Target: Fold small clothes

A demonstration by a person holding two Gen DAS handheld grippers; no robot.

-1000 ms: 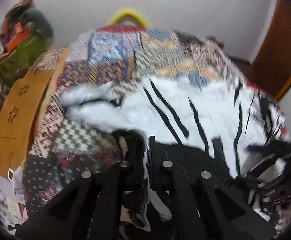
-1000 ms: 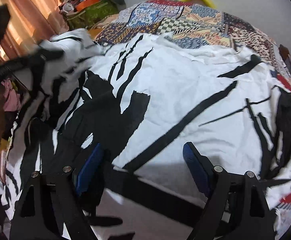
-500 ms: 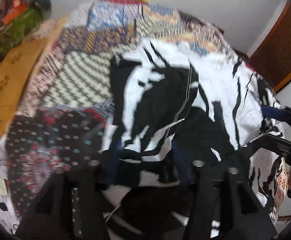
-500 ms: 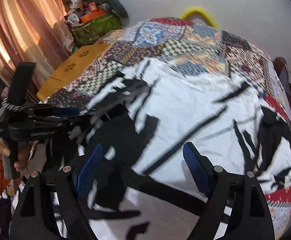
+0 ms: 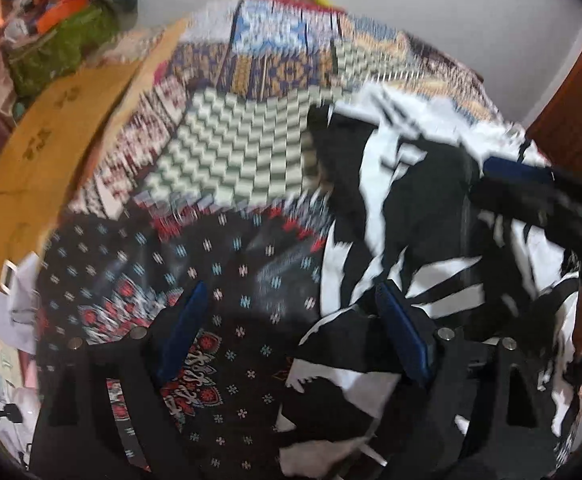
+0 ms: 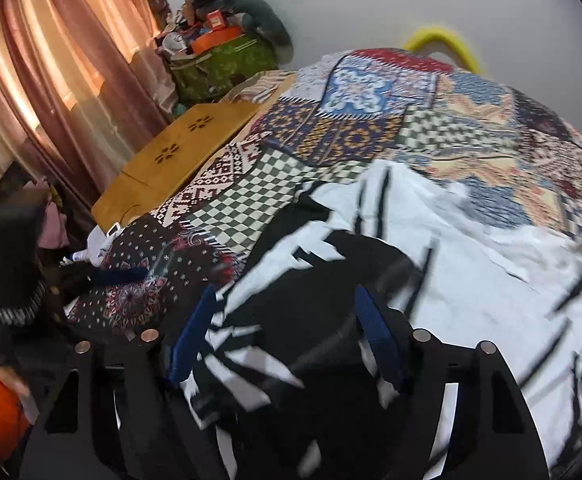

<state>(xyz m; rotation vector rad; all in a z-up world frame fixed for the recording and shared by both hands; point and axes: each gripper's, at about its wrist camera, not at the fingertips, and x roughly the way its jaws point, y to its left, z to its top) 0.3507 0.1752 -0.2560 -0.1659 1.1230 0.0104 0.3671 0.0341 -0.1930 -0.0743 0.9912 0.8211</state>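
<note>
Garment (image 6: 431,240), white with black slashes, spread across patchwork-quilted bed (image 6: 371,120), folded-over dark flap at near left edge, long axis seemingly running away toward far wall, though blurred. Right gripper (image 6: 287,344) directly over that flap, jaws closing, cloth between them but pads not yet pressing. Left gripper (image 5: 291,332) off beside garment's left edge, mostly above bare quilt, jaws opening, nothing held. Nearer to fold: right.
</note>
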